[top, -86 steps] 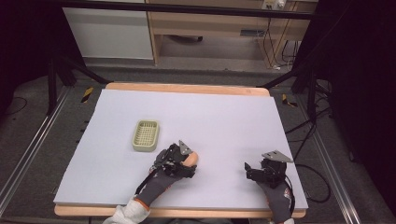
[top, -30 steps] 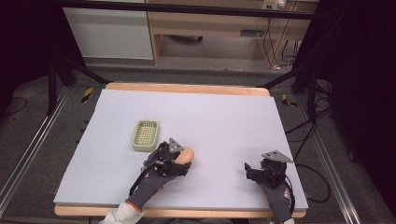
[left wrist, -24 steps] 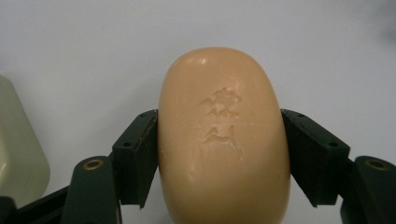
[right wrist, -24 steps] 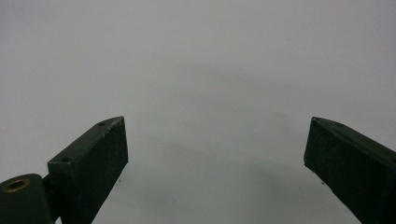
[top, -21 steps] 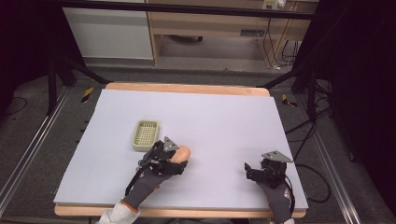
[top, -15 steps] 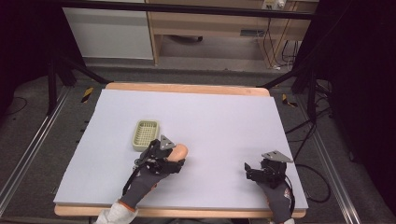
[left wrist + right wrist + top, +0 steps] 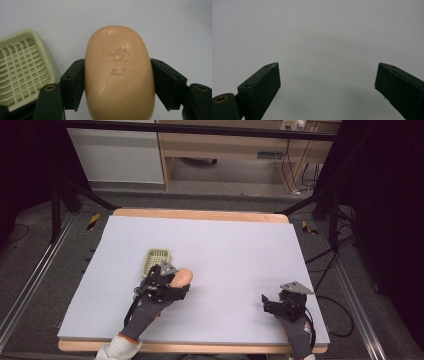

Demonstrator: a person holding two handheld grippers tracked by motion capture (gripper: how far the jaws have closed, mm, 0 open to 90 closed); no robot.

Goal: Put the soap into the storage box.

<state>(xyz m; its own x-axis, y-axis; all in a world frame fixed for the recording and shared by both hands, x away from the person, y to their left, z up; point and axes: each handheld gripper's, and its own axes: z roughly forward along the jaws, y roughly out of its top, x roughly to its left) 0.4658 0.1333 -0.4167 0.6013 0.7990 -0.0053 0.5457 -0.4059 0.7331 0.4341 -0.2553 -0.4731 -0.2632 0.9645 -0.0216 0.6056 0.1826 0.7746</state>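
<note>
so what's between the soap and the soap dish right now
Nothing: in the left gripper view, bare tabletop separates the soap from the soap dish, apart from the hand-held gripper clamping the soap.

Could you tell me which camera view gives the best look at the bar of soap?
The left gripper view: the soap appears close up between the jaws, embossed mark legible. The high view shows it small, beside the green soap dish. The right gripper view faces bare table.

grey floor, wooden cabinet [image 7: 235, 147] behind the white-topped table [image 7: 240, 240], dark surroundings.
</note>
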